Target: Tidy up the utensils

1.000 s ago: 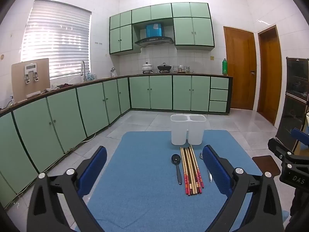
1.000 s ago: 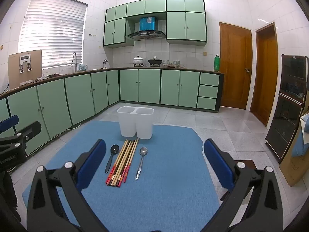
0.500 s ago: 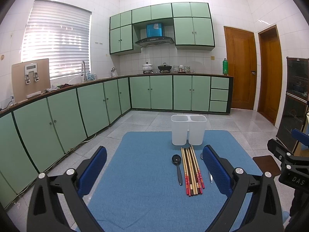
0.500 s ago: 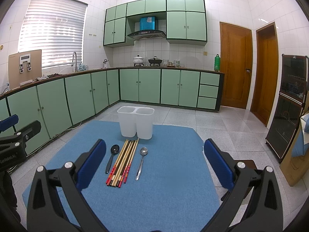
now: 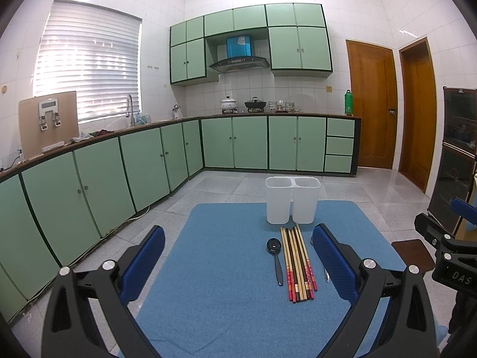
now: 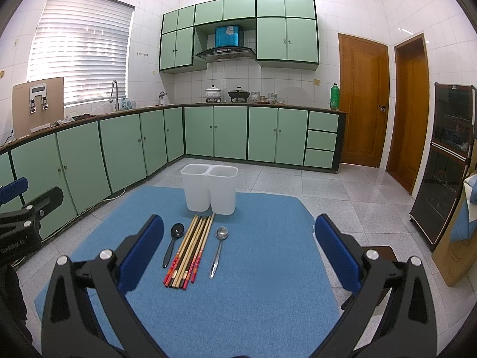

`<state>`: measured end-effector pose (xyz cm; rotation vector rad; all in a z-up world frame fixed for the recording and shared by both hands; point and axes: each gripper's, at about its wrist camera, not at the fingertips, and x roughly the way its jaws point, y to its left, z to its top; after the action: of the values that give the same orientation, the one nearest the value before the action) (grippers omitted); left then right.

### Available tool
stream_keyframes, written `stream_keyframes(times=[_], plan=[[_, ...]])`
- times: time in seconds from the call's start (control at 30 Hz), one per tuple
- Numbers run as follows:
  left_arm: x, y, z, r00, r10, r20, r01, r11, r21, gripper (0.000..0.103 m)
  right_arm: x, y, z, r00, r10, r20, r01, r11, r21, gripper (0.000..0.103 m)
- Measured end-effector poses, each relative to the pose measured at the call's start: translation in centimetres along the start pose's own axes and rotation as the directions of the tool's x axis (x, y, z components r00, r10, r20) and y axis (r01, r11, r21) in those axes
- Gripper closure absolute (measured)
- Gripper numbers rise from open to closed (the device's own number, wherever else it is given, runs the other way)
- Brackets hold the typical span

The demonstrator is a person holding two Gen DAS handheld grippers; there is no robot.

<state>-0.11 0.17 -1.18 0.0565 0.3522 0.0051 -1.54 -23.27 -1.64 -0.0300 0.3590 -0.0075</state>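
We hold both grippers above the near edge of the mat, fingers spread wide and gripping nothing. The left gripper sits toward the mat's left side, the right gripper toward its right; from each wrist view the other tool shows at the frame edge.

All the utensils lie on the mat. The white holder stands upright at the mat's far end, its two compartments side by side and both looking empty. Just in front of the holder lies the bundle of chopsticks, packed together, thin ends pointing at the holder and nearly reaching its base, red-patterned ends toward us. A black spoon lies on the mat just left of the chopsticks, bowl toward the holder. A metal spoon lies just right of the chopsticks, also bowl toward the holder; in the left wrist view its right finger hides most of it
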Motion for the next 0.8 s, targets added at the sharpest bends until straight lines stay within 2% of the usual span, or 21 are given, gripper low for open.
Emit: stream_keyframes(times=[0.3, 0.33, 0.8], plan=[[0.1, 0.2, -0.6, 1.0, 0.003, -0.002, -0.003, 1.0, -0.001, 0.006, 0.0, 0.0, 0.0, 1.0, 0.001, 0.0, -0.001, 1.0, 0.001, 0.005], [-0.4, -0.1, 1.0, 1.0, 0.002, -0.002, -0.002, 1.0, -0.001, 0.006, 0.0, 0.0, 0.0, 1.0, 0.001, -0.001, -0.001, 1.0, 0.002, 0.005], [-0.4, 0.1, 0.9, 1.0, 0.003, 0.0, -0.003, 1.0, -0.003, 0.006, 0.3, 0.2, -0.3, 1.0, 0.001, -0.003, -0.001, 1.0, 0.001, 0.005]])
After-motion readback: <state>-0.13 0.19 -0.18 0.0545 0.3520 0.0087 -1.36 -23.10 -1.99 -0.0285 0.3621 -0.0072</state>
